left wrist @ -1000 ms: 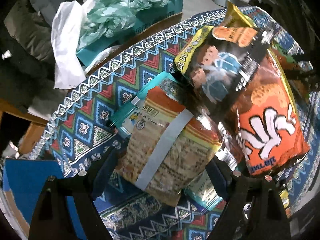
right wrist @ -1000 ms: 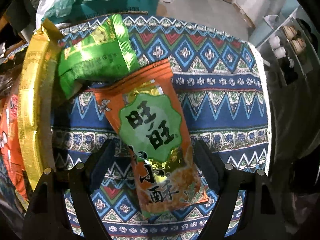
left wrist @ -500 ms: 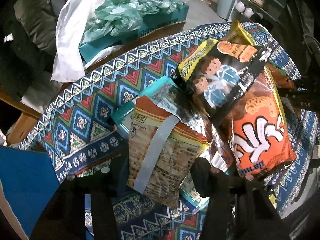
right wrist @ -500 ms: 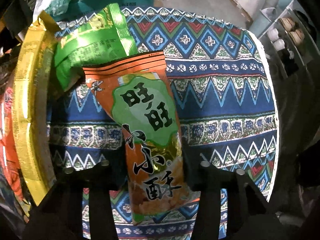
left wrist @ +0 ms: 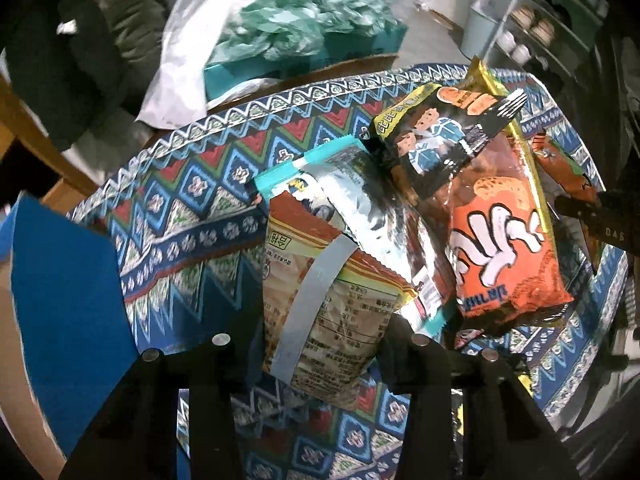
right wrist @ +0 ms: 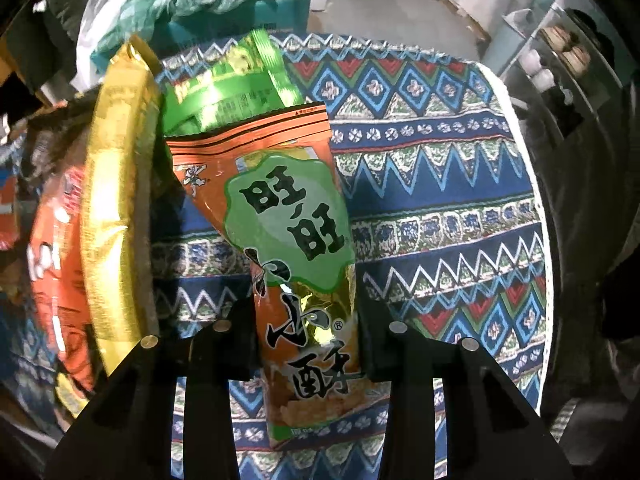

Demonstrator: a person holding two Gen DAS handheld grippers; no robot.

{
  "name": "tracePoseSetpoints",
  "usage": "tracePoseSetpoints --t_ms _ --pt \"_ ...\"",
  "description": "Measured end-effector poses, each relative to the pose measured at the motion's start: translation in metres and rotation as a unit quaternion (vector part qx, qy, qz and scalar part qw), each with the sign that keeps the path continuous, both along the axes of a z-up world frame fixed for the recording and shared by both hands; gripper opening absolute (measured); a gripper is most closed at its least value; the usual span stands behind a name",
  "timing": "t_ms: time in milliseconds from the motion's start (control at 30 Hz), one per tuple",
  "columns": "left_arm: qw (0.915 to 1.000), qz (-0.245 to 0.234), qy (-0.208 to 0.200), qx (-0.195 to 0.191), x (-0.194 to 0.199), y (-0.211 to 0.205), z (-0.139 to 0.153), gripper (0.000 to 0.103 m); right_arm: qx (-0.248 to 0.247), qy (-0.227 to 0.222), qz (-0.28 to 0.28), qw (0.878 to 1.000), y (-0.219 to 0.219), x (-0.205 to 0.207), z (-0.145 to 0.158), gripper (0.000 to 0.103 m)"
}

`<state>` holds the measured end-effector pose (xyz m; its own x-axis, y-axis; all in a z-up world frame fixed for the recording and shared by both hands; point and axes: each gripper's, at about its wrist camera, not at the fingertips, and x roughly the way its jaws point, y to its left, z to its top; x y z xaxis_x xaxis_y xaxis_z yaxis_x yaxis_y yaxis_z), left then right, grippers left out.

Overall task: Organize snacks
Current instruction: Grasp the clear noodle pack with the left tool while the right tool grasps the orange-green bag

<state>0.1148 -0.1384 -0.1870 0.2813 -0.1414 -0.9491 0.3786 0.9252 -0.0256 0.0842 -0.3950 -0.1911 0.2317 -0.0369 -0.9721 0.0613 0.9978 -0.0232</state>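
My left gripper [left wrist: 320, 344] is shut on a tan and orange snack bag [left wrist: 316, 264] with a grey seam strip, held just above the patterned tablecloth [left wrist: 192, 216]. A teal and silver bag [left wrist: 360, 200] leans behind it. Beside that lie a black cartoon bag [left wrist: 440, 140] and an orange puffed bag [left wrist: 504, 248]. My right gripper [right wrist: 308, 340] has its jaws closing, and the pads press the lower half of an orange bag with a green label [right wrist: 288, 216]. A green bag [right wrist: 228, 92] and a long yellow bag [right wrist: 116, 184] lie to its left.
A blue box flap [left wrist: 68, 280] stands at the table's left edge. Behind the table are a teal box of green tissue paper [left wrist: 304, 28] and a white plastic bag [left wrist: 184, 60]. Shelves with cups [right wrist: 560, 60] stand at the far right. The tablecloth [right wrist: 440, 208] is bare to the right.
Both grippers went from wide open around their bags to closed on them. Each bag now sits higher and nearer the camera, lifted off the cloth.
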Motion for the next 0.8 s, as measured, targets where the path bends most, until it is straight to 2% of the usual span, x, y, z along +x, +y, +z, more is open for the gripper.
tracePoseSetpoints --t_ms 500,600,800 --pt "0.9965 0.064 -0.035 -0.041 -0.027 0.021 0.06 0.046 0.028 -0.048 0.007 0.998 0.024 -0.011 0.054 0.036" --pt "0.9954 0.07 -0.053 -0.038 -0.032 0.025 0.074 0.046 0.032 -0.06 0.017 0.998 0.032 -0.012 0.067 0.036" --pt "0.9939 0.08 -0.066 -0.039 -0.037 0.037 0.092 0.046 0.048 -0.082 0.036 0.995 0.05 -0.012 0.088 0.036"
